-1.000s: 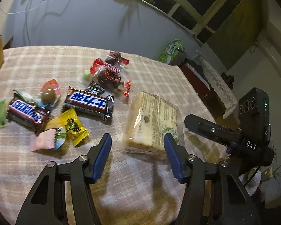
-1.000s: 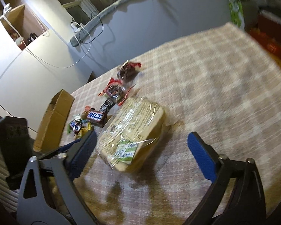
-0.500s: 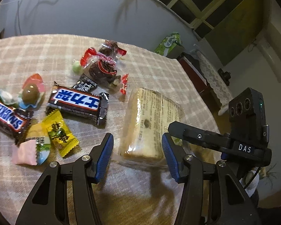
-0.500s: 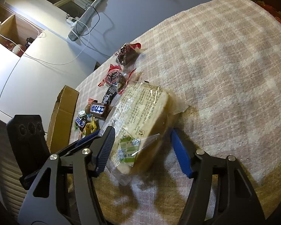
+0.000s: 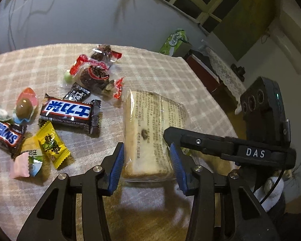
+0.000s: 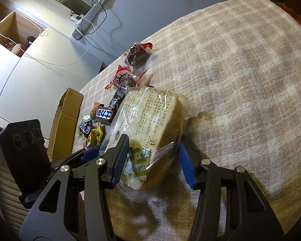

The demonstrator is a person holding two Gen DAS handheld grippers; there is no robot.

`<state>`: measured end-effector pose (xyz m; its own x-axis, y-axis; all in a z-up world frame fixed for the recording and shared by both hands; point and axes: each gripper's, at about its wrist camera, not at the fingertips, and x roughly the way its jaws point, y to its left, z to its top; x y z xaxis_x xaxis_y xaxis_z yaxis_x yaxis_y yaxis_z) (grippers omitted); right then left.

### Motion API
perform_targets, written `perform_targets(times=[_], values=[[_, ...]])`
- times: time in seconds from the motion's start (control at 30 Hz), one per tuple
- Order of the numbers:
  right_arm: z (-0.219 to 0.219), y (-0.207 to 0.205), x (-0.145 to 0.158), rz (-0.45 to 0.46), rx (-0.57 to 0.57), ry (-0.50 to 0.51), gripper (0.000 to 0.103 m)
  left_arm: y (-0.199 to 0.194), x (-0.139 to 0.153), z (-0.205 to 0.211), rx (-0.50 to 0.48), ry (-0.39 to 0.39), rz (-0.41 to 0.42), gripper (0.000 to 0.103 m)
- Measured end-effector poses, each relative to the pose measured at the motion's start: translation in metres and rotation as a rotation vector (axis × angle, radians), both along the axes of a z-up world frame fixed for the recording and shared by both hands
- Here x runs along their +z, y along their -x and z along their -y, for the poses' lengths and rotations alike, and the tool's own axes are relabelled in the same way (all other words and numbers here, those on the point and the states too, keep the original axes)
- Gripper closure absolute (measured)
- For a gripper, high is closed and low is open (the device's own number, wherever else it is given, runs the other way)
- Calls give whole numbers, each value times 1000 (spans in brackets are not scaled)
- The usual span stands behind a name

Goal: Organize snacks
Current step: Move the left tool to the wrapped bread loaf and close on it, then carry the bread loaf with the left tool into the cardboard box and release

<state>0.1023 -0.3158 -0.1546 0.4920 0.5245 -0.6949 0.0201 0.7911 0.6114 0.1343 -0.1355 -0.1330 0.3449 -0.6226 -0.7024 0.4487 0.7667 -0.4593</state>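
A clear-wrapped bread loaf [image 5: 150,128] lies on the checked tablecloth [image 5: 160,70]. My left gripper [image 5: 147,165] has its blue pads [image 5: 116,164] against both sides of the loaf's near end. My right gripper [image 6: 153,158] is closed on the loaf [image 6: 150,120] from the other side, pads [image 6: 120,158] pressing the wrapper. Left of the loaf lie two Snickers bars [image 5: 68,113], small candies [image 5: 52,144], a chocolate egg [image 5: 24,105] and red-wrapped snack bags [image 5: 94,74].
An open cardboard box [image 6: 65,120] stands beyond the snack pile. The table edge drops off on the right in the left wrist view, with a green packet [image 5: 174,42] and dark furniture [image 5: 206,74] beyond. The right gripper's camera block [image 5: 264,108] sits close by.
Both grippers moved in onto the bread loaf and narrowed their jaws until the pads met its sides. The snacks have not moved.
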Motion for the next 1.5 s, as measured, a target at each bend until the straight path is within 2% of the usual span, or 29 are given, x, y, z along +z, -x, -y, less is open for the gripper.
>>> perform_targets(times=[0.3,0.7,1.03,1.5], values=[[-17,4,11,20,28,8,53,18,12,-14,32,-35,70,58],[-68,3,45,84,113,35,53,36,37,-69,141,-15,148,58],[-143,-11,74,134,240,43,53,47,55,-136,280,-16,200,58],[-251,-35,93,185,420,61,53,51,65,-217,487,-26,219,58]])
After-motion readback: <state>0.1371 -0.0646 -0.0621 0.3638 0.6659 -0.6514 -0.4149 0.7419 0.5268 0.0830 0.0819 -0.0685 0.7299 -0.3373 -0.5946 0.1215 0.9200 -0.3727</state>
